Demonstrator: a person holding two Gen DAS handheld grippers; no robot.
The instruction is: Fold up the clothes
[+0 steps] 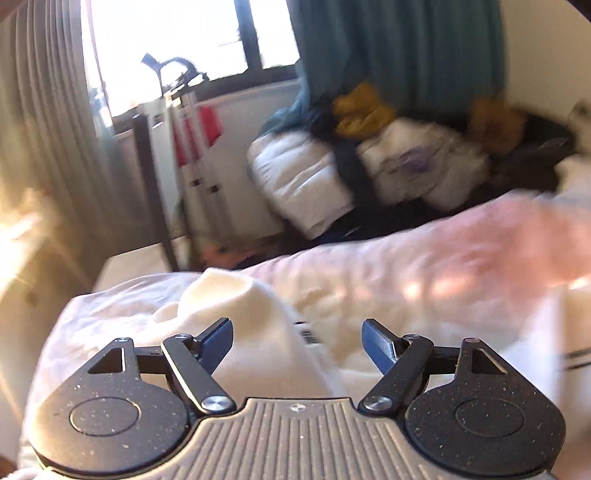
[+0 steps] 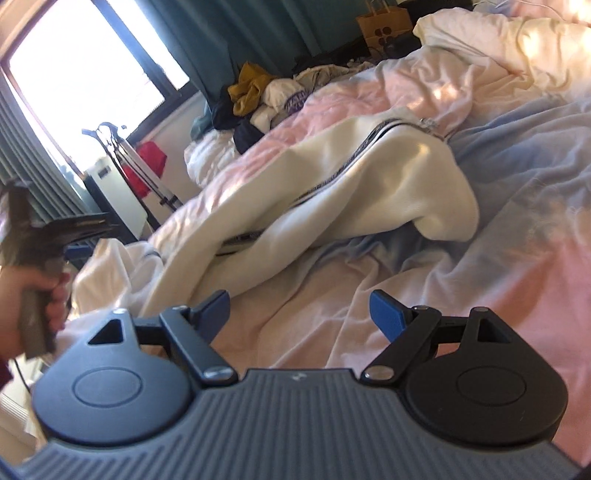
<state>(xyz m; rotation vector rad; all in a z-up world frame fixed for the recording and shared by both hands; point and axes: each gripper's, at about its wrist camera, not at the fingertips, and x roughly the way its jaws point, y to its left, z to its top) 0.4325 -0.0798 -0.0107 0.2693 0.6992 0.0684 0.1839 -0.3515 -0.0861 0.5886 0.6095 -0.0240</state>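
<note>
A cream-white zip jacket [image 2: 332, 184] lies crumpled across the pink and blue bedspread [image 2: 498, 258], its dark zipper running along it. In the left wrist view a raised fold of the same white garment [image 1: 243, 325] sits between the fingers of my left gripper [image 1: 297, 341], whose jaws stand wide apart, not closed on it. My right gripper [image 2: 299, 314] is open and empty, low over the bedspread just in front of the jacket's near edge. The left gripper also shows blurred at the far left of the right wrist view [image 2: 44, 240], held by a hand.
A heap of clothes, white, mustard and dark [image 2: 258, 99], lies at the far end of the bed; it also shows in the left wrist view [image 1: 369, 147]. A drying rack with red cloth [image 2: 144, 170] stands by the window. A paper bag [image 2: 384, 18] stands beyond.
</note>
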